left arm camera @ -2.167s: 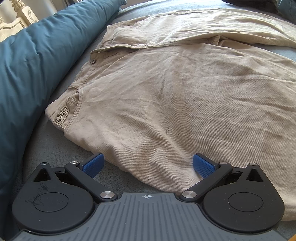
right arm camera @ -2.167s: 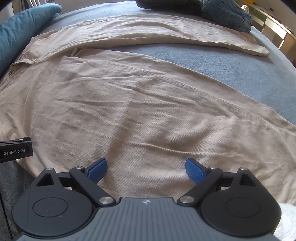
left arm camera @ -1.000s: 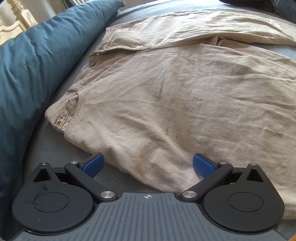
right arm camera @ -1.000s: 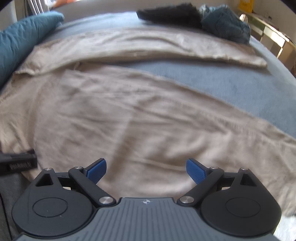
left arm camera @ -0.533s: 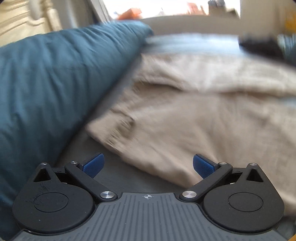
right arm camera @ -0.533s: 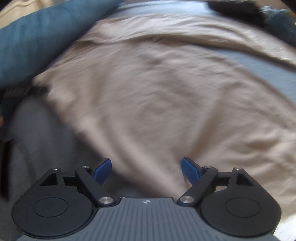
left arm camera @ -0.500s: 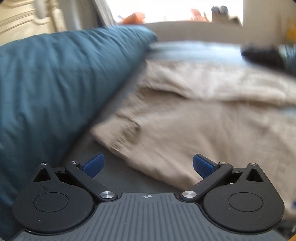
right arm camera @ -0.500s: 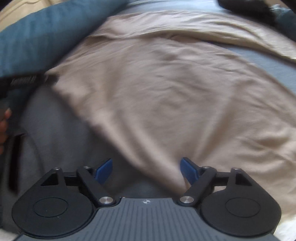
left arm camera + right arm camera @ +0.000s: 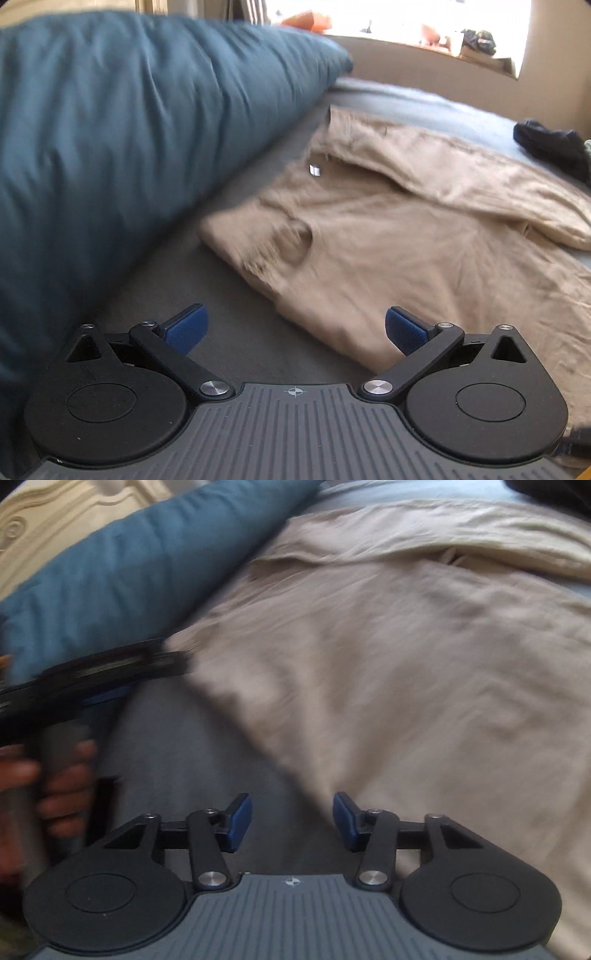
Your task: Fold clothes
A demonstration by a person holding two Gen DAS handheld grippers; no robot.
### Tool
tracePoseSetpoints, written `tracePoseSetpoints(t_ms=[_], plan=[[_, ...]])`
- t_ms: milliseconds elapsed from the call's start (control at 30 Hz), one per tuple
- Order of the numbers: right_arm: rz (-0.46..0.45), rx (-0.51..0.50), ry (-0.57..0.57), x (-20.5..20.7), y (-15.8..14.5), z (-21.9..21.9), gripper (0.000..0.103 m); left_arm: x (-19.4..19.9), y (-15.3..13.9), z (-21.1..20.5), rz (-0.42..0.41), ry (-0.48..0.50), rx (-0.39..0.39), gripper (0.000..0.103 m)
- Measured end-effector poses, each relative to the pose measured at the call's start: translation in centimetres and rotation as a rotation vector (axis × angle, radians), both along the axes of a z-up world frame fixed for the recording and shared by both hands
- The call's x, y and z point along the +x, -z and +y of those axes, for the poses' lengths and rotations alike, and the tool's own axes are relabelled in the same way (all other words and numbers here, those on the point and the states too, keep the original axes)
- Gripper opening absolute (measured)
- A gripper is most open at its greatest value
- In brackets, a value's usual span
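Beige trousers [image 9: 388, 236] lie spread flat on the grey-blue bed, waistband toward the pillow, seen too in the right wrist view as beige trousers [image 9: 388, 664]. My left gripper [image 9: 293, 328] is open above the bedsheet, just short of the trousers' near waist corner, nothing between its blue pads. My right gripper [image 9: 292, 821] hovers at the trousers' near edge; its jaws are closing, half apart, with only bedsheet and the cloth's edge seen between them, not pressed. The left gripper's body shows blurred at left [image 9: 96, 675], a hand [image 9: 62, 782] on its handle.
A big teal pillow [image 9: 129, 140] lies along the left beside the waistband. Dark clothes [image 9: 550, 147] sit at the far right of the bed. A cream headboard [image 9: 66, 520] stands behind the pillow, and a bright window sill [image 9: 424, 40] is beyond the bed.
Both views swung left toward the pillow and waistband. The right gripper's jaws narrowed from wide to half apart. The left gripper stayed open and pulled back from over the cloth.
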State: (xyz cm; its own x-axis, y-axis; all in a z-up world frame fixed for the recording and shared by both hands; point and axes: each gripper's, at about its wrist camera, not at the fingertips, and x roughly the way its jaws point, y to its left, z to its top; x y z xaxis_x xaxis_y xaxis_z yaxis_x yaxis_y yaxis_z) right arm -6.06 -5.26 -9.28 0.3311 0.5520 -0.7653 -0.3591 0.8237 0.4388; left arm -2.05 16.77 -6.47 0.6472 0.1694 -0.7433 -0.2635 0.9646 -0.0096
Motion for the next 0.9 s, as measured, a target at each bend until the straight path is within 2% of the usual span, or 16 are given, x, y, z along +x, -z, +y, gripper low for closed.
tracePoseSetpoints(t_ms=[100, 133, 200, 267, 300, 333, 367, 433, 467, 500, 600, 700, 800, 900], plan=[[-0.058, -0.007, 0.07, 1.7, -0.8, -0.8, 0.042, -0.6, 0.1, 0.9, -0.034, -0.052, -0.034, 0.099], [-0.062, -0.001, 0.107, 3.1, -0.9, -1.1, 0.035, -0.7, 0.0, 1.1, -0.05, -0.074, -0.028, 0.098], [-0.104, -0.005, 0.136, 5.3, -0.8, -0.8, 0.03, -0.6, -0.2, 1.6, -0.065, -0.117, -0.009, 0.096], [-0.164, -0.053, 0.107, 6.1, -0.2, 1.0, 0.026, -0.3, 0.0, 2.0, -0.055, -0.157, 0.003, 0.087], [-0.149, -0.061, 0.074, 6.2, 0.5, 2.0, 0.019, -0.2, 0.2, 2.3, -0.047, -0.174, -0.004, 0.078], [-0.116, -0.058, 0.034, 5.7, 1.2, 2.9, 0.015, 0.0, 0.4, 2.6, -0.037, -0.188, -0.02, 0.073], [-0.12, -0.066, -0.016, 4.7, 1.5, 3.8, 0.016, 0.1, 0.6, 2.9, -0.03, -0.199, -0.035, 0.071], [-0.197, -0.095, -0.127, 2.2, 1.2, 5.3, 0.015, 0.3, 1.0, 3.4, -0.023, -0.218, -0.064, 0.054], [-0.192, -0.069, -0.157, 2.1, 0.8, 5.3, 0.014, 0.4, 1.1, 3.6, -0.026, -0.225, -0.078, 0.053], [-0.179, -0.041, -0.141, 2.5, 0.3, 4.9, 0.012, 0.4, 1.1, 3.8, -0.037, -0.23, -0.093, 0.052], [-0.223, -0.05, -0.032, 5.1, -0.8, 4.0, 0.012, 0.3, 1.1, 4.3, -0.071, -0.25, -0.115, 0.047], [-0.197, -0.045, 0.032, 7.6, -0.1, 3.9, 0.012, 0.5, 1.1, 4.6, -0.074, -0.27, -0.112, 0.046], [-0.172, -0.041, -0.006, 6.8, 1.5, 5.1, 0.012, 1.2, 1.5, 4.9, -0.054, -0.284, -0.096, 0.046], [-0.195, -0.001, -0.138, 4.2, 1.7, 7.0, 0.012, 1.4, 1.8, 5.3, -0.05, -0.303, -0.086, 0.046]])
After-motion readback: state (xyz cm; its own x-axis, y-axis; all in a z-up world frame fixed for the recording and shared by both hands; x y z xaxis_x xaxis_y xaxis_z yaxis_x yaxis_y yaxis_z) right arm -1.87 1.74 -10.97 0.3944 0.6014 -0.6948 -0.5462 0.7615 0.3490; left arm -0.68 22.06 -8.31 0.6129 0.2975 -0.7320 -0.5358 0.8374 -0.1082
